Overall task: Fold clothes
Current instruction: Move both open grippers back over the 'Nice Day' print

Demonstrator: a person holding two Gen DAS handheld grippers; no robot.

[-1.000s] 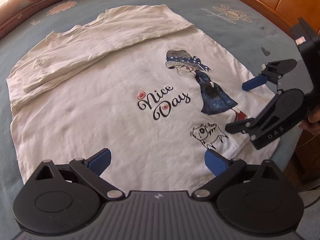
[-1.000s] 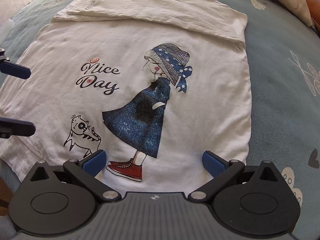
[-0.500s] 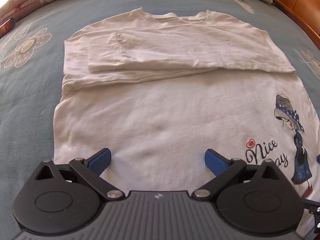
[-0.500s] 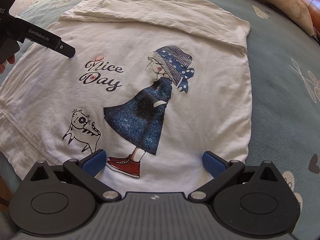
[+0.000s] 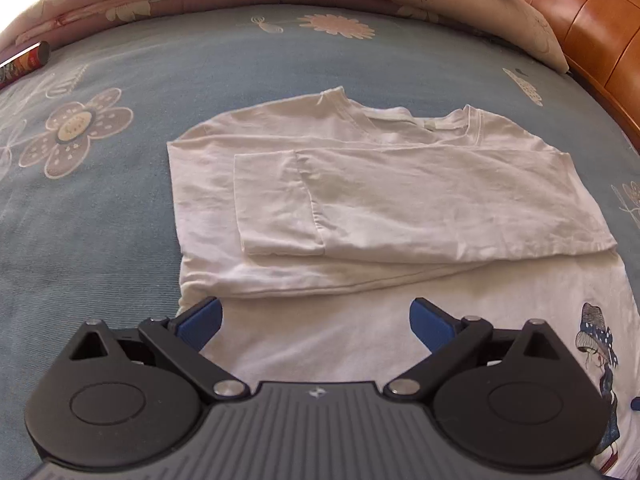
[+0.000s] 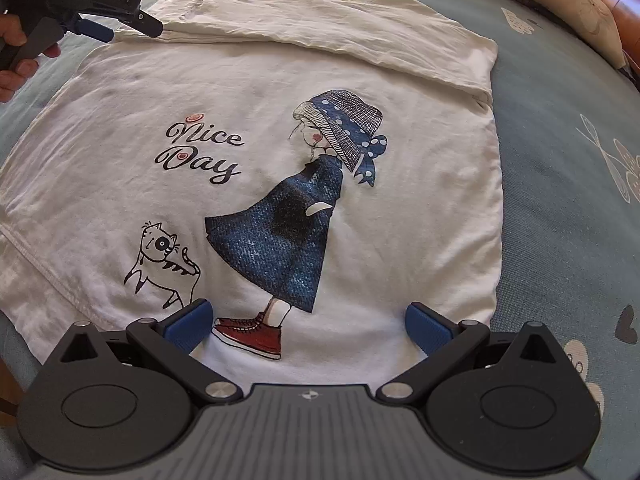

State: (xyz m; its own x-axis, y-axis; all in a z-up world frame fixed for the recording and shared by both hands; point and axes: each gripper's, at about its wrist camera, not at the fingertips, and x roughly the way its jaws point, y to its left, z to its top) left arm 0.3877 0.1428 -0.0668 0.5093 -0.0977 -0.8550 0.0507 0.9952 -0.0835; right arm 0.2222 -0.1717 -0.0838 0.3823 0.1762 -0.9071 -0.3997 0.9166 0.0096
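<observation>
White shirt (image 6: 280, 92) flat on bed (image 5: 100, 216), sleeves folded in at frame top; left tongs (image 5: 316, 318) and right tongs (image 6: 306, 322) both released, poised for next fold.

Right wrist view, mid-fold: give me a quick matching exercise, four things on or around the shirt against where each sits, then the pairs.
Things:
1. cat print
2. Nice Day lettering
3. folded sleeves
4. left gripper

Places:
A. laid across the far end of the shirt
B. at the shirt's far left corner, held in a hand
C. left of the printed girl's hat
D. near the hem, left of the girl's red shoes

Pairs: 1-D, 2-C, 3-A, 4-B
</observation>
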